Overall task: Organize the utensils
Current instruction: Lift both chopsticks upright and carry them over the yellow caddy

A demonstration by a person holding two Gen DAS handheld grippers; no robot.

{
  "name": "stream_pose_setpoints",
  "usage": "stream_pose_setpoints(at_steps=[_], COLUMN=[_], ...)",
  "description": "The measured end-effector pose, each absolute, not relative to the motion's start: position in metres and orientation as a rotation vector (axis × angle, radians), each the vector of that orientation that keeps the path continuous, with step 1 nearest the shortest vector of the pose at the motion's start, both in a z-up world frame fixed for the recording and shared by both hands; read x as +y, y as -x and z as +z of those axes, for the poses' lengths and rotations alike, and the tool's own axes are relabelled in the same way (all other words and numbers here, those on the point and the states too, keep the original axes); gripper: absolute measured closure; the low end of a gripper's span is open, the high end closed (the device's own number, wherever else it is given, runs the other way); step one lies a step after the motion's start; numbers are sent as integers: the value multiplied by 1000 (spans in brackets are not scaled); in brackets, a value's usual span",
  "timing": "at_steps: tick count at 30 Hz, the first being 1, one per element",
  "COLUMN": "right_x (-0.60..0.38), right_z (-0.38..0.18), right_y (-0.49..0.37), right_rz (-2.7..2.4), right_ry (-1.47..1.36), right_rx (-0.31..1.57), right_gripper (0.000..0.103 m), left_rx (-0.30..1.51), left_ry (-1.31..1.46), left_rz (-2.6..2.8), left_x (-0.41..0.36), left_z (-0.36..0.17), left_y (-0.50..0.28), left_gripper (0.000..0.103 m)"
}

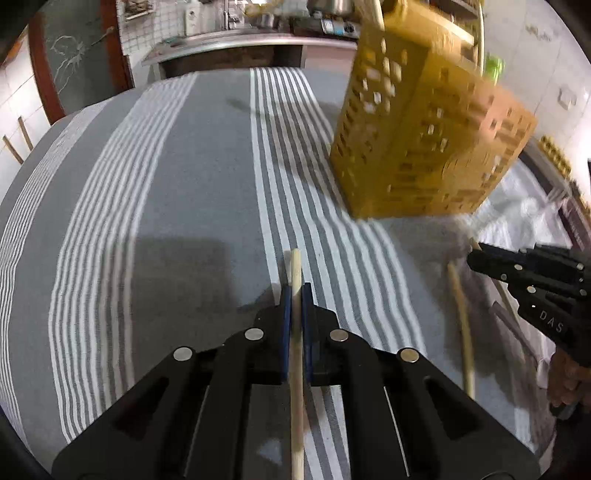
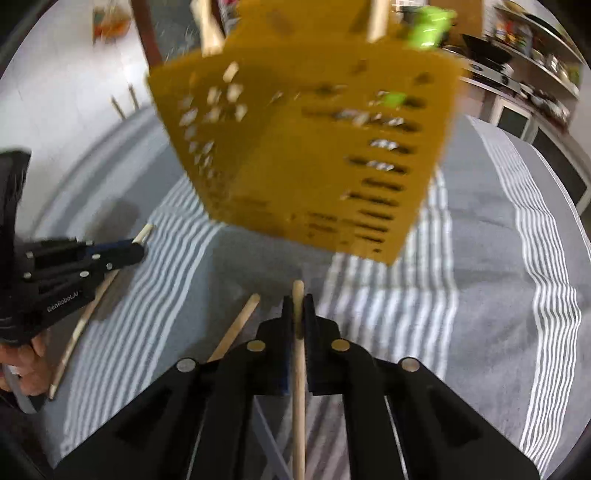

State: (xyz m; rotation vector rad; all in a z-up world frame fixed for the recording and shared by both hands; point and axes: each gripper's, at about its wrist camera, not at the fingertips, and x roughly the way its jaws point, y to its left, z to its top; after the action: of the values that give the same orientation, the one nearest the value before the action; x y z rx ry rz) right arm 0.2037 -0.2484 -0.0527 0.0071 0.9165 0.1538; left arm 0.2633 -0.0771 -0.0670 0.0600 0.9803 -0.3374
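Observation:
My left gripper (image 1: 295,291) is shut on a pale wooden chopstick (image 1: 296,266) whose tip pokes out past the blue pads. My right gripper (image 2: 298,301) is likewise shut on a second wooden chopstick (image 2: 298,369). A yellow perforated utensil holder (image 1: 424,136) (image 2: 306,147) stands on the cloth just beyond both, blurred. Wooden handles (image 2: 376,18) and a green item (image 2: 428,22) stick out of its top. One loose chopstick (image 2: 236,328) (image 1: 461,325) lies on the cloth between the grippers. Each gripper shows in the other's view: the right gripper (image 1: 476,258) and the left gripper (image 2: 138,251).
A grey cloth with white stripes (image 1: 166,184) covers the table. A thin grey strip (image 2: 269,443) lies under my right gripper. White crumpled plastic (image 1: 517,221) sits at the table's right edge. A kitchen counter (image 1: 240,44) runs behind; shelves with pots (image 2: 535,55) are at far right.

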Motion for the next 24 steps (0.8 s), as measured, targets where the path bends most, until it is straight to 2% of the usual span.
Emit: stream_pose_setpoints(at_steps=[14,24], right_x=[-302,-311], right_z=[33,60], right_y=[-143,-120], right_rz=[178,198], right_ry=[-159,-143], right_rx=[547,443], right_gripper=[97,97], left_rx=[726,661], left_ry=[9,0], left_rz=[-388,-406], left_x=[-77,-82], left_z=[11,44], left_y=[-222,-204], left_gripper=[99,99])
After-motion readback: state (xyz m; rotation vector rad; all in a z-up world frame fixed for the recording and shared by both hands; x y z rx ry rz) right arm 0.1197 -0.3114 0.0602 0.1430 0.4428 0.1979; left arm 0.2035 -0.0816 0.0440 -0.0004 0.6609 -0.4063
